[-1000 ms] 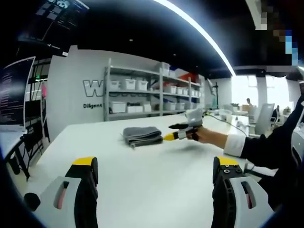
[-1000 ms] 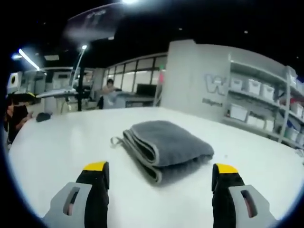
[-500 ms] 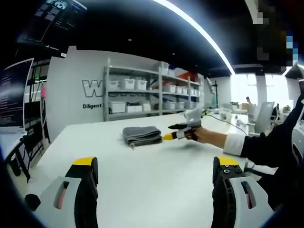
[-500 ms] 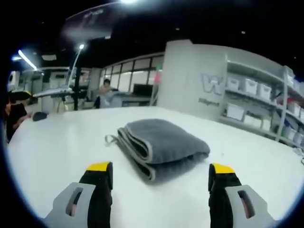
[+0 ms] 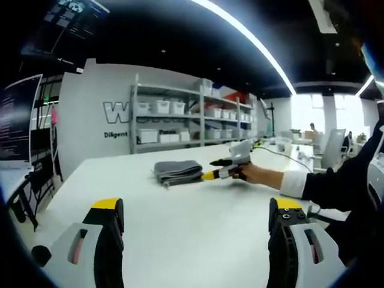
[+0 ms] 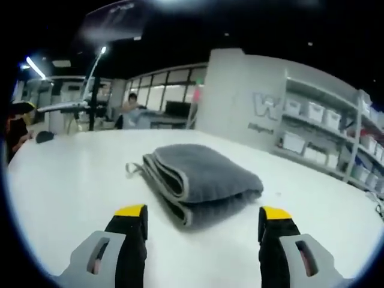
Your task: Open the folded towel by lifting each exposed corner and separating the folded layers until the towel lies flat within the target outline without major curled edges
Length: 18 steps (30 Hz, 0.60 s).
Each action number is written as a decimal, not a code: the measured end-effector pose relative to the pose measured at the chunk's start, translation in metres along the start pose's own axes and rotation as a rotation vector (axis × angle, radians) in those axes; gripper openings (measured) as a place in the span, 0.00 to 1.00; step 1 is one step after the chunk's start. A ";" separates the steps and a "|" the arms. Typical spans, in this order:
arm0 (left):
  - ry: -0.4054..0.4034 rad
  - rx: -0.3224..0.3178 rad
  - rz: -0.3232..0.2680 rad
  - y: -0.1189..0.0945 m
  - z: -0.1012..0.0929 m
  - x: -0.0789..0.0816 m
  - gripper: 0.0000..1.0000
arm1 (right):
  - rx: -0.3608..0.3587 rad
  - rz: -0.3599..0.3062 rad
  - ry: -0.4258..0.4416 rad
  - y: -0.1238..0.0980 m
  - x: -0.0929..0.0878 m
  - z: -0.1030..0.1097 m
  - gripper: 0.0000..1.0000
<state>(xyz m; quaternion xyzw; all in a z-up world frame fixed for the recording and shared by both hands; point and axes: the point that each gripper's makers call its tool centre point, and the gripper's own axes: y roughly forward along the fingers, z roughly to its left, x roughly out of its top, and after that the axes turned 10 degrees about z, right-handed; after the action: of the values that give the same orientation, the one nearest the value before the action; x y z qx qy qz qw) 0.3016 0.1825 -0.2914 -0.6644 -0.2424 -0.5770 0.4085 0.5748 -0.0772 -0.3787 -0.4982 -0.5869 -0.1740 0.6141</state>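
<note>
- On the white bench [image 5: 180,222], toward its far side near the wall, lies the folded grey towel [image 5: 177,170]; in the left gripper view it sits well beyond the left gripper [image 5: 195,210] and apart from it.
- The left gripper has its two yellow-tipped jaws spread wide, with bare bench top between them and nothing held.
- In the left gripper view the right gripper [image 5: 219,169] comes in from the right, held by a person's hand [image 5: 255,174] with a white cuff and dark sleeve [image 5: 336,189]. Its yellow tips point at the towel's near right edge; whether they touch the cloth cannot be told at this size.
- In the right gripper view the towel [image 6: 201,179] lies just ahead of the right gripper [image 6: 201,215], centred between the jaws. The jaws are spread wider than the towel's near end and hold nothing.
- The towel is folded into several layers, its rounded folds stacked along the left side in this view, and a small hanging loop [image 6: 132,169] sticks out at its far left corner.
- Behind the bench, metal shelves [image 5: 192,117] with white bins stand against a white wall with dark lettering.
- Far off in the right gripper view, a person [image 6: 131,103] sits at another desk.
</note>
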 end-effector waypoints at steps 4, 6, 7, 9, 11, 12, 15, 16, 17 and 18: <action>-0.002 0.001 0.003 0.001 0.000 -0.001 0.99 | -0.013 0.002 -0.018 0.001 0.000 0.002 0.69; -0.002 0.000 -0.001 0.001 0.000 0.000 0.99 | -0.019 0.001 -0.033 0.001 0.000 0.003 0.67; -0.002 -0.001 -0.001 0.001 -0.001 0.000 0.99 | -0.022 0.003 -0.038 0.002 -0.001 0.003 0.65; -0.001 -0.005 -0.004 0.001 -0.002 0.001 0.99 | -0.036 0.009 -0.052 0.003 -0.002 0.002 0.63; 0.000 -0.004 -0.004 0.001 -0.002 0.001 0.99 | -0.041 0.011 -0.057 0.003 -0.003 0.001 0.62; 0.000 -0.004 -0.004 0.001 -0.001 0.001 0.99 | -0.043 0.011 -0.058 0.003 -0.003 0.001 0.61; 0.001 -0.003 -0.003 0.001 -0.001 0.001 0.99 | -0.040 -0.005 -0.056 0.004 -0.002 0.001 0.59; 0.002 -0.002 -0.004 0.001 -0.002 0.001 0.99 | -0.041 -0.006 -0.060 0.005 -0.002 0.001 0.58; 0.003 -0.002 -0.003 0.001 -0.002 0.001 0.99 | -0.045 0.000 -0.064 0.006 -0.003 0.000 0.58; 0.005 -0.002 -0.003 0.001 -0.002 0.001 0.99 | -0.046 0.002 -0.063 0.006 -0.003 0.000 0.57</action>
<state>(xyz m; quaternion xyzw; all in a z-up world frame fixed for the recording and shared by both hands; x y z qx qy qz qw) 0.3013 0.1806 -0.2904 -0.6630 -0.2417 -0.5793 0.4078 0.5793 -0.0759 -0.3840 -0.5180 -0.6013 -0.1712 0.5838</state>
